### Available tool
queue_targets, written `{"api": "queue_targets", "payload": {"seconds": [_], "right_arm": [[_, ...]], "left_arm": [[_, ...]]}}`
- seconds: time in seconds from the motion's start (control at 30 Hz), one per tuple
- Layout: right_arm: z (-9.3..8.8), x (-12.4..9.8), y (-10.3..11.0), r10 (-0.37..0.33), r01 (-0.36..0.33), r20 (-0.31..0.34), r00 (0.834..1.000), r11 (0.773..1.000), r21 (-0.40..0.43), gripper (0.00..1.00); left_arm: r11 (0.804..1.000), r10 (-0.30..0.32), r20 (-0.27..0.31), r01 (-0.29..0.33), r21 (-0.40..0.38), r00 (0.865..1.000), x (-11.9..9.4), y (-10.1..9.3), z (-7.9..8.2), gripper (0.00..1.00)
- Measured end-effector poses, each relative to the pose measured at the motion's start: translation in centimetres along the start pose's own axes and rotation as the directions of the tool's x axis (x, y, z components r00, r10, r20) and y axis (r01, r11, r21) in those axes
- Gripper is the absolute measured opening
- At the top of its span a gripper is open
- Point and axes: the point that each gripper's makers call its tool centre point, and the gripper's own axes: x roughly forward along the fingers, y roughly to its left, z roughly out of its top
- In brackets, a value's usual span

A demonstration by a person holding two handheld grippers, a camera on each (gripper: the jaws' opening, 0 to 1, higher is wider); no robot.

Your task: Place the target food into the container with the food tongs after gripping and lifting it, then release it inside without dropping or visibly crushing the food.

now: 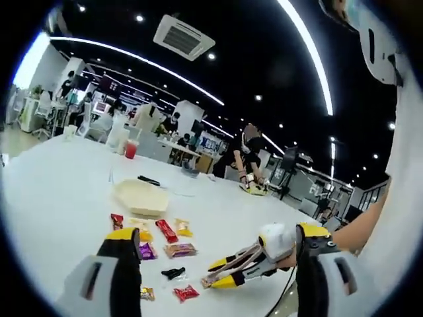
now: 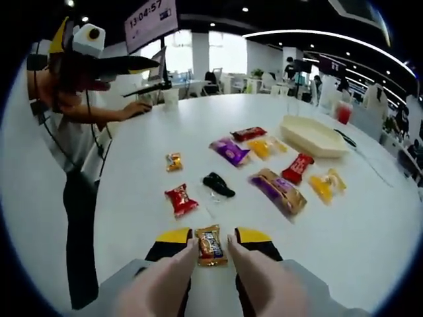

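A small brown-and-orange wrapped candy [image 2: 210, 246] sits between the yellow-tipped jaws of my right gripper [image 2: 211, 239], which press on both its sides low over the white table. In the left gripper view that right gripper [image 1: 215, 274] comes in from the right with the candy at its tips. The cream shallow container [image 2: 314, 135] [image 1: 140, 197] lies further out on the table with nothing visible in it. My left gripper [image 1: 217, 232] is held high above the table, its jaws wide apart with nothing between them. It also appears in the right gripper view, where the left gripper [image 2: 99, 63] hangs at the upper left.
Several wrapped snacks are scattered between me and the container: a red candy [image 2: 180, 199], a black piece [image 2: 218, 185], a purple bar [image 2: 230, 151], a long brown bar [image 2: 277, 191], a red bar [image 2: 297, 168]. A red cup [image 2: 344, 113] stands beyond the container. A person's body [image 2: 73, 132] is at the table's left edge.
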Motion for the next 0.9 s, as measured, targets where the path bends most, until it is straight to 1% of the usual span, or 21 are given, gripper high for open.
{"api": "queue_targets", "payload": {"seconds": [0.03, 0.07, 0.1, 0.13, 0.2, 0.23, 0.27, 0.33, 0.37, 0.4, 0.43, 0.47, 0.5, 0.53, 0.57, 0.6, 0.63, 0.67, 0.73, 0.77, 0.9], "right_arm": [[0.0, 0.0, 0.1, 0.001, -0.001, 0.003, 1.0, 1.0, -0.005, 0.23], [0.0, 0.0, 0.1, 0.0, 0.0, 0.006, 1.0, 1.0, -0.004, 0.23], [0.0, 0.0, 0.1, -0.002, 0.002, 0.007, 1.0, 1.0, -0.003, 0.23], [0.0, 0.0, 0.2, -0.006, 0.006, 0.012, 1.0, 1.0, 0.001, 0.22], [0.0, 0.0, 0.2, -0.014, 0.014, 0.02, 1.0, 1.0, 0.004, 0.21], [0.0, -0.1, 0.2, -0.018, 0.018, 0.025, 1.0, 1.0, 0.011, 0.21], [0.0, -0.1, 0.2, -0.023, 0.022, 0.029, 0.999, 1.0, 0.02, 0.21], [-0.1, -0.1, 0.0, -0.028, 0.027, 0.037, 0.999, 0.999, 0.036, 0.21], [0.0, -0.1, 0.0, -0.033, 0.031, 0.038, 0.999, 0.999, 0.038, 0.21], [0.0, -0.1, 0.0, -0.033, 0.032, 0.038, 0.999, 0.999, 0.038, 0.2], [0.0, -0.1, -0.1, -0.039, 0.038, 0.035, 0.999, 0.998, 0.041, 0.2], [0.0, 0.0, -0.1, -0.048, 0.047, 0.032, 0.998, 0.998, 0.044, 0.19], [0.0, 0.0, -0.1, -0.052, 0.05, 0.031, 0.998, 0.998, 0.048, 0.19], [0.0, -0.1, -0.1, -0.056, 0.055, 0.031, 0.998, 0.997, 0.049, 0.19], [0.0, -0.1, -0.1, -0.061, 0.06, 0.032, 0.998, 0.997, 0.05, 0.19], [0.0, -0.1, -0.1, -0.063, 0.061, 0.032, 0.998, 0.997, 0.051, 0.19], [0.0, -0.1, -0.1, -0.067, 0.065, 0.031, 0.997, 0.996, 0.053, 0.19], [0.0, -0.1, -0.2, -0.069, 0.067, 0.031, 0.997, 0.996, 0.053, 0.19], [0.0, -0.1, -0.1, -0.073, 0.072, 0.031, 0.997, 0.996, 0.059, 0.19], [0.0, -0.1, -0.2, -0.073, 0.071, 0.033, 0.997, 0.996, 0.06, 0.19], [-0.1, -0.4, -0.3, -0.071, 0.068, 0.038, 0.997, 0.994, 0.084, 0.19]], "left_arm": [[1.0, 0.014, -0.004, -0.014, -0.006, 1.0, 0.0, 0.3, 0.0, 0.99], [1.0, 0.023, -0.017, -0.023, 0.012, 1.0, 0.0, 0.5, -0.1, 0.99], [1.0, 0.024, -0.017, -0.024, 0.019, 1.0, -0.1, 0.6, -0.1, 0.94], [0.998, 0.031, -0.015, -0.03, 0.054, 0.999, -0.1, 0.8, 0.1, 0.89], [0.996, 0.033, -0.032, -0.03, 0.087, 0.999, -0.3, 0.9, 0.1, 0.78], [0.996, 0.041, -0.04, -0.037, 0.085, 0.998, -0.3, 1.1, 0.1, 0.75], [0.997, 0.059, -0.04, -0.057, 0.052, 0.997, -0.3, 1.3, 0.2, 0.74], [0.996, 0.081, -0.03, -0.08, 0.032, 0.996, -0.3, 1.7, 0.4, 0.67], [0.992, 0.122, 0.014, -0.123, 0.007, 0.992, -0.3, 2.2, 1.1, 0.63], [0.99, 0.138, 0.015, -0.138, -0.002, 0.99, -0.3, 2.4, 1.1, 0.61], [0.993, 0.119, -0.003, -0.119, 0.03, 0.993, -0.4, 2.2, 0.9, 0.62], [0.989, 0.122, 0.019, -0.123, 0.088, 0.992, -0.4, 2.3, 1.3, 0.65], [0.985, 0.106, 0.025, -0.108, 0.134, 0.994, -0.4, 2.1, 1.5, 0.69], [0.979, 0.106, 0.034, -0.111, 0.172, 0.994, -0.4, 2.0, 1.6, 0.73], [0.981, 0.107, 0.006, -0.106, 0.162, 0.994, -0.4, 1.9, 1.2, 0.78], [0.981, 0.091, -0.022, -0.086, 0.176, 0.996, -0.4, 1.7, 0.8, 0.86], [0.979, 0.121, -0.061, -0.109, 0.172, 0.991, -0.3, 2.1, 0.1, 0.93], [0.977, 0.13, -0.089, -0.112, 0.184, 0.987, -0.3, 2.3, -0.4, 1.0], [0.968, 0.139, -0.15, -0.103, 0.228, 0.979, -0.4, 2.6, -1.5, 0.99], [0.968, 0.14, -0.155, -0.102, 0.228, 0.978, -0.3, 2.5, -1.6, 0.99], [0.974, 0.107, -0.111, -0.081, 0.214, 0.988, -0.1, 1.6, -0.9, 0.99]]}}
